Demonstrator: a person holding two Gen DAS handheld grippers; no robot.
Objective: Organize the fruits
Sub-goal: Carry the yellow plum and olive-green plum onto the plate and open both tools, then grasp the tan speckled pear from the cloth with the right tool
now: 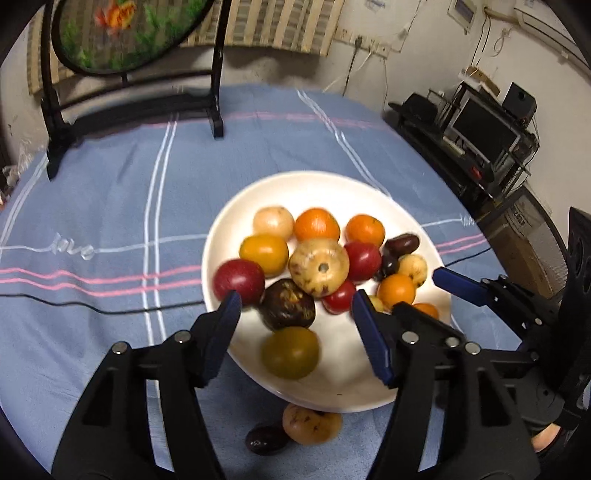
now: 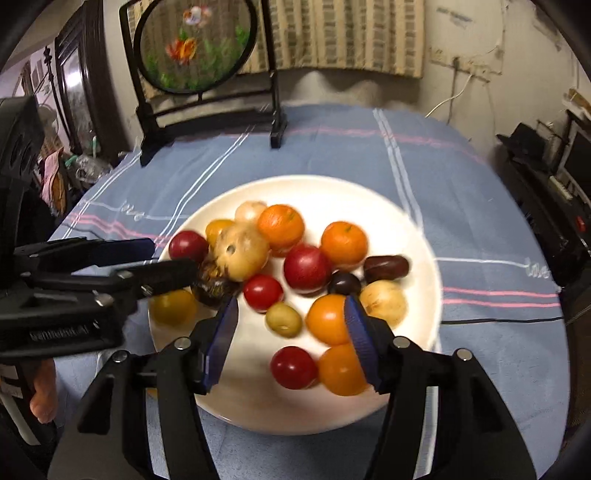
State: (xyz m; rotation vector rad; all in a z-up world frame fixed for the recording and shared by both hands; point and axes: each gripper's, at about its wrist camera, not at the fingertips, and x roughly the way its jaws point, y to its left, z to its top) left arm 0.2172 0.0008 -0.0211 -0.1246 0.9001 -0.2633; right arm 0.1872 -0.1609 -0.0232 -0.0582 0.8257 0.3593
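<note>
A white plate (image 1: 295, 177) on the blue striped cloth holds several fruits: orange, red, yellow, tan and dark purple ones. My left gripper (image 1: 295, 301) is open over the plate's near side. A dark purple fruit (image 1: 288, 304) lies between its fingertips untouched, with an olive-green fruit (image 1: 290, 352) just below. A tan spotted fruit (image 1: 312, 422) and a dark fruit (image 1: 266, 439) lie on the cloth by the near rim. My right gripper (image 2: 291, 304) is open over the plate (image 2: 314, 181), straddling a green fruit (image 2: 283, 319) and an orange fruit (image 2: 327, 319). It holds nothing.
A black-framed round embroidered screen (image 1: 122, 33) stands at the table's far side. A black cable (image 1: 92, 304) runs across the cloth. A dark shelf with electronics (image 1: 480, 129) is off the table's right edge. My left gripper (image 2: 173, 256) reaches in from the left in the right wrist view.
</note>
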